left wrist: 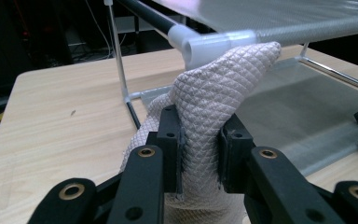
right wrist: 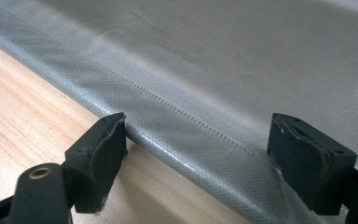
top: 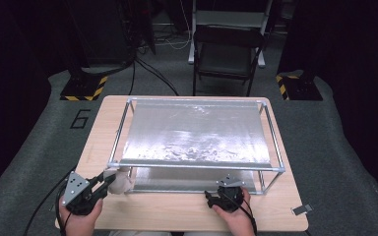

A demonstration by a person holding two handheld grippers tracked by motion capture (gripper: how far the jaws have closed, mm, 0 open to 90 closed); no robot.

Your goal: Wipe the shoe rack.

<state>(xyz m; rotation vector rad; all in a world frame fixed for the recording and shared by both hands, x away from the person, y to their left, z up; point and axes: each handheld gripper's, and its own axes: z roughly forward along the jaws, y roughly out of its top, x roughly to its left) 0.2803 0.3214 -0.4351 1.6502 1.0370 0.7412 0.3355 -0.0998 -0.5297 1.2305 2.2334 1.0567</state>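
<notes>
My left gripper (top: 109, 181) is shut on a pale beige quilted fabric item (top: 121, 180) at the front left corner of a two-level rack (top: 197, 164) with silvery-grey fabric shelves. In the left gripper view the black jaws pinch the quilted item (left wrist: 209, 107) at its middle, and its tip touches the white corner joint (left wrist: 200, 44) of the upper shelf. My right gripper (top: 225, 189) rests on the table at the rack's front right. Its jaws stand open (right wrist: 196, 154) on either side of the lower shelf's front hem (right wrist: 182, 121), gripping nothing.
The rack takes up most of the light wooden table (top: 167, 211), leaving a narrow strip along the front. A folding chair (top: 226, 54) stands on the grey floor behind the table. A small grey tag (top: 301, 210) lies at the table's front right corner.
</notes>
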